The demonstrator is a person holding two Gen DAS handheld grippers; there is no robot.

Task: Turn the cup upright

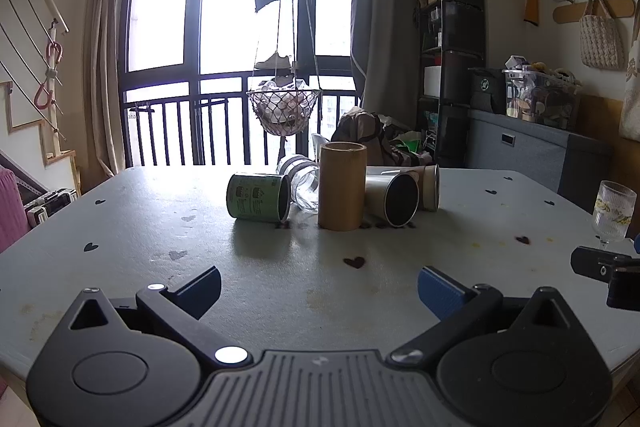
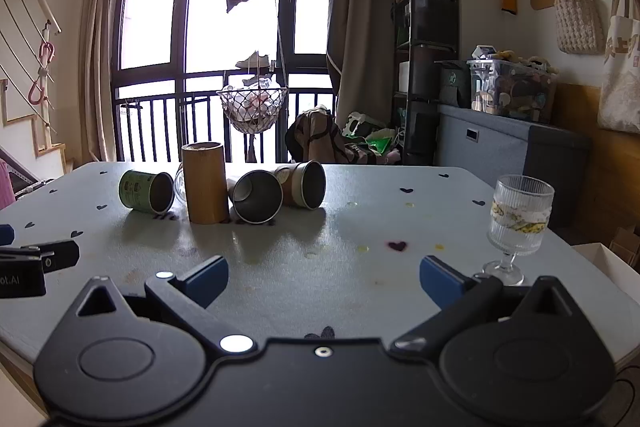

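Several cups lie on their sides at the table's middle: a green cup [image 1: 258,197] [image 2: 146,191], a clear glass [image 1: 302,183], a white cup with dark inside [image 1: 394,201] [image 2: 256,197], and a tan cup [image 1: 430,187] [image 2: 306,185]. A tall bamboo cup [image 1: 343,185] [image 2: 205,183] stands among them. A ribbed stemmed glass [image 2: 518,227] [image 1: 612,215] stands upright at the right. My left gripper [image 1: 319,287] is open and empty, well short of the cups. My right gripper [image 2: 323,277] is open and empty, with the stemmed glass just beyond its right finger.
The grey table [image 1: 160,247] carries heart stickers and stains. The right gripper's body [image 1: 604,275] shows at the left view's right edge; the left gripper's body [image 2: 28,263] shows at the right view's left edge. Shelves and a storage box [image 2: 512,91] stand behind.
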